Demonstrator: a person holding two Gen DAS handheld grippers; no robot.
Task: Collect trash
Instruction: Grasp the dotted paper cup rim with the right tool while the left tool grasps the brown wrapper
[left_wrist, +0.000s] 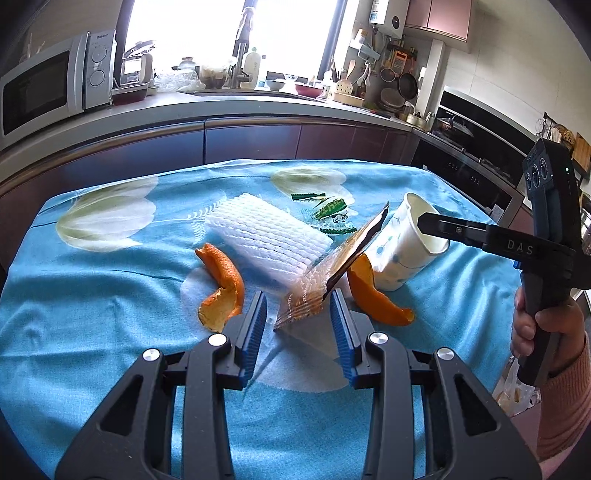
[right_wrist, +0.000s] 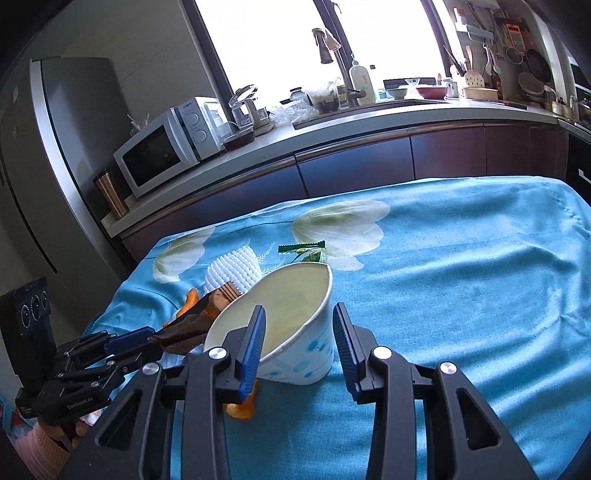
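Note:
My left gripper (left_wrist: 299, 314) is shut on a clear and brown snack wrapper (left_wrist: 325, 269), which stands tilted up toward a white dotted paper cup (left_wrist: 399, 254). My right gripper (right_wrist: 299, 325) is shut on that cup (right_wrist: 295, 354): one finger reaches into the squashed mouth and the other lies against the outer wall, so the cup leans. Two orange peels (left_wrist: 221, 291) (left_wrist: 376, 299), a white foam net (left_wrist: 269, 236) and green sweet wrappers (left_wrist: 328, 210) lie on the blue flowered cloth (left_wrist: 110, 332). In the right wrist view, the left gripper (right_wrist: 151, 339) holds the wrapper (right_wrist: 184, 328) beside the cup.
A kitchen counter runs behind the table, with a microwave (left_wrist: 48, 85), a sink tap (right_wrist: 332, 55) and a hob at the right. A hand (left_wrist: 543, 325) holds the right gripper's handle, and a pale plastic bag (left_wrist: 517, 387) hangs past the table's right edge.

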